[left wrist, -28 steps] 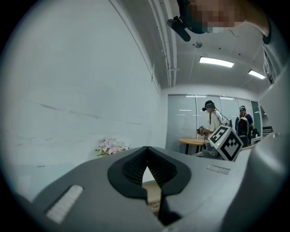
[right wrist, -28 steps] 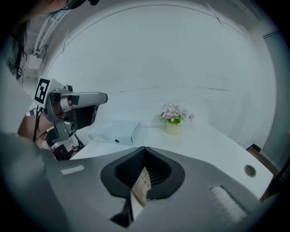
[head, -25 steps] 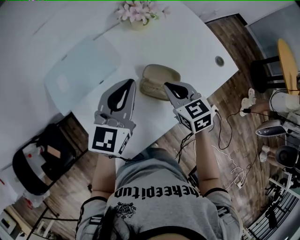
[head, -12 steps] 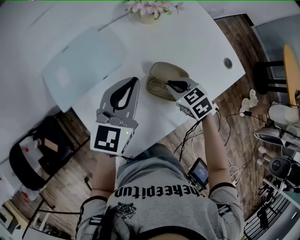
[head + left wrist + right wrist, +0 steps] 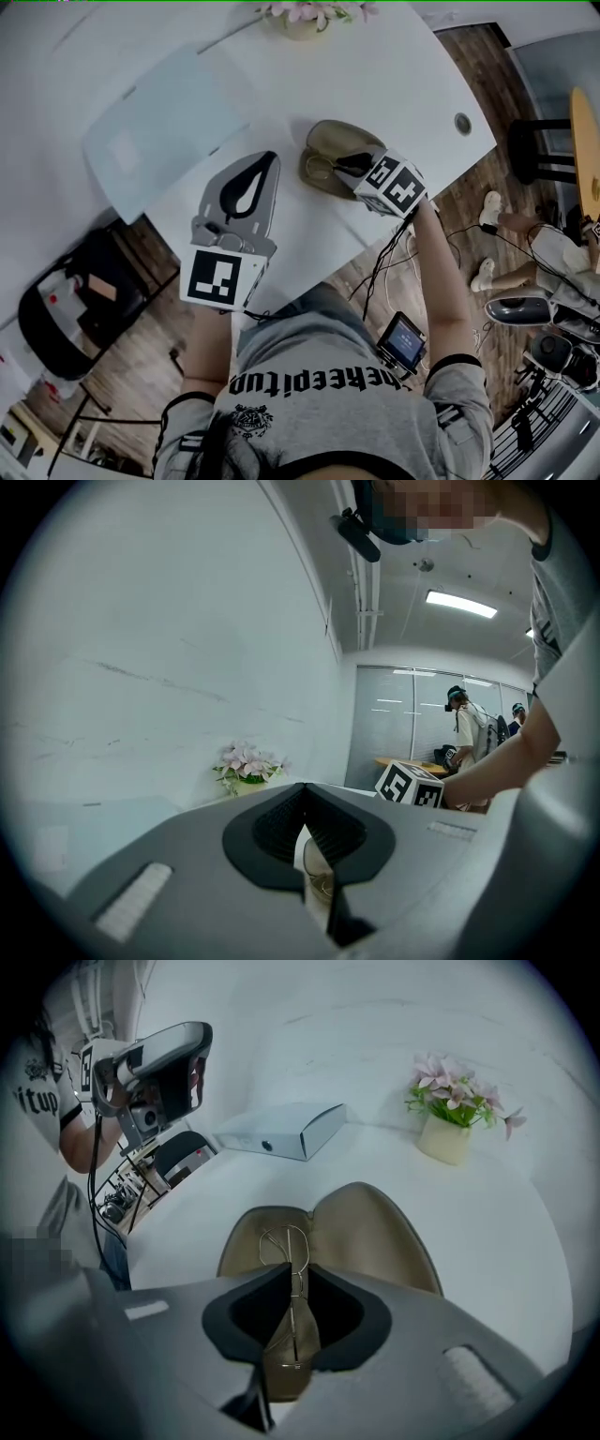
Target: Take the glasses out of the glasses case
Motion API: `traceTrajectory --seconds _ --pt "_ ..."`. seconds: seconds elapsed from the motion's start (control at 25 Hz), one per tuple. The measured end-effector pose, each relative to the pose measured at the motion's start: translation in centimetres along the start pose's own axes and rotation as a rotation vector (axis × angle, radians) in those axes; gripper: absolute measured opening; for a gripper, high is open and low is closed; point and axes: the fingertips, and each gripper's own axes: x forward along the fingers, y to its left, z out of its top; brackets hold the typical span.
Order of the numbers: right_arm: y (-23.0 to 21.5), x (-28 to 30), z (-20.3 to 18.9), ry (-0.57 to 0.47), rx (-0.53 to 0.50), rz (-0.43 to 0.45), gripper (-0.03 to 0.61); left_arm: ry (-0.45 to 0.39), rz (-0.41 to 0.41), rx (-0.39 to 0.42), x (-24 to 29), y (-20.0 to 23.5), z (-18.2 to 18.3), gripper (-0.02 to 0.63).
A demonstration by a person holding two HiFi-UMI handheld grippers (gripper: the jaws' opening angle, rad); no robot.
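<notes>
An olive-tan glasses case (image 5: pixel 335 142) lies open on the white table (image 5: pixel 394 66), lid folded back. Thin wire glasses (image 5: pixel 278 1239) rest in its lower half (image 5: pixel 248 1241). My right gripper (image 5: pixel 341 170) reaches into the case from the near side. In the right gripper view its jaws (image 5: pixel 291 1267) are shut on the glasses' wire frame at the case's front. My left gripper (image 5: pixel 266 159) hovers left of the case, apart from it, shut with nothing held (image 5: pixel 303 789). The right gripper's marker cube (image 5: pixel 410 787) shows in the left gripper view.
A pot of pink flowers (image 5: pixel 305 17) (image 5: pixel 448 1129) stands at the table's far edge. A flat white box (image 5: pixel 159 122) (image 5: pixel 281 1129) lies to the left. A cable hole (image 5: pixel 462 122) sits near the right edge. Beside the table, a black chair (image 5: pixel 66 319) and floor cables.
My right gripper has moved forward and down into the open case and closed on the glasses. The left gripper has barely moved.
</notes>
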Motion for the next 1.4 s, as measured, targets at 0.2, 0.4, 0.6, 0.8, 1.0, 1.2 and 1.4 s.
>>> traceTrajectory --seconds 0.2,0.4,0.6,0.8,1.0,1.2,1.4 --pt "0.2 0.7 -0.4 0.067 -0.031 0.057 0.077 0.003 0.009 -0.01 -0.1 0.7 -0.3 0.02" --pt "0.2 1.0 -0.7 0.109 -0.042 0.104 0.08 0.008 0.015 -0.018 0.0 1.2 -0.5 0.02" --pt "0.2 1.2 -0.7 0.138 -0.054 0.139 0.074 0.007 0.018 -0.022 0.1 1.5 -0.6 0.02" --pt "0.5 1.6 -0.9 0.147 -0.066 0.142 0.009 0.008 0.017 -0.015 0.2 1.2 -0.6 0.02" --pt "0.7 1.3 -0.7 0.084 -0.059 0.086 0.006 0.005 0.023 -0.009 0.1 1.0 -0.4 0.02" --pt "0.8 0.3 -0.3 -0.021 -0.03 -0.009 0.006 0.04 0.031 0.004 -0.3 0.7 -0.7 0.019" --pt "0.4 -1.5 0.3 -0.144 0.006 -0.115 0.006 0.042 0.03 0.013 -0.3 -0.1 -0.5 0.019"
